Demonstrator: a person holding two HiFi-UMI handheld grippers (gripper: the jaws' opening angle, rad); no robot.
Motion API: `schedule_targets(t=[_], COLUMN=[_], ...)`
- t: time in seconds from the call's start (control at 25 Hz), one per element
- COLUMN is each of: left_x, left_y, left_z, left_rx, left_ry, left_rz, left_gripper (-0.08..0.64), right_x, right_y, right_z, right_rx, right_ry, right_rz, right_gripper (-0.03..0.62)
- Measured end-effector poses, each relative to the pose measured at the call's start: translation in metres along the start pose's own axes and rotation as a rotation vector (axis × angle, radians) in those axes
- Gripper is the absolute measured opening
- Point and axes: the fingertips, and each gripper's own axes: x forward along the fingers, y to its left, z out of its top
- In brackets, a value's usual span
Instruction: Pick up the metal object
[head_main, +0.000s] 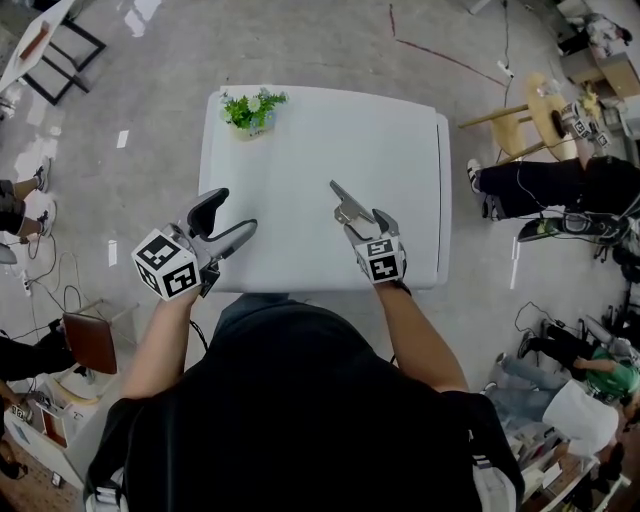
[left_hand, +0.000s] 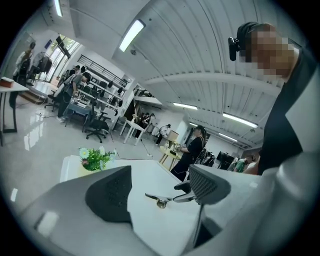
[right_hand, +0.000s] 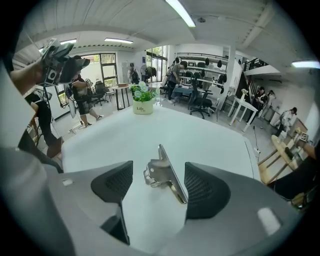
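Observation:
A shiny metal clip (head_main: 345, 203) lies on the white table (head_main: 400, 150), right of its middle. My right gripper (head_main: 367, 225) is open at the clip's near end. In the right gripper view the clip (right_hand: 162, 172) sits between the two dark pads (right_hand: 114, 186), nearer the right one, and neither pad presses on it. My left gripper (head_main: 235, 212) is open and holds nothing, hovering over the table's front left corner. The left gripper view shows the clip (left_hand: 159, 200) flat on the tabletop beyond my left gripper (left_hand: 157, 187), with the right gripper's fingertips (left_hand: 182, 187) beside it.
A small potted plant (head_main: 252, 108) stands at the table's far left corner. A wooden stool (head_main: 535, 115) and a seated person's legs (head_main: 530, 185) are off the table's right side. More people and cables are on the floor at the left and the lower right.

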Motion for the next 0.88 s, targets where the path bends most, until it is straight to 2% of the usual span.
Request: schedule_targets(t=[0.4, 0.88], left_x=[0.011, 0.020], left_y=[0.010, 0.013], left_z=[-0.003, -0.009], left_rx=[-0.016, -0.030], left_ry=[0.029, 0.040], left_rz=[-0.010, -0.018], left_gripper=[0.343, 0.343], right_x=[0.022, 0.043], right_y=[0.005, 0.002], right_z=[-0.002, -0.022], right_rx=[-0.007, -0.020], right_ry=[0.045, 0.101], right_rz=[0.016, 0.020], right_gripper=[0.333, 0.314])
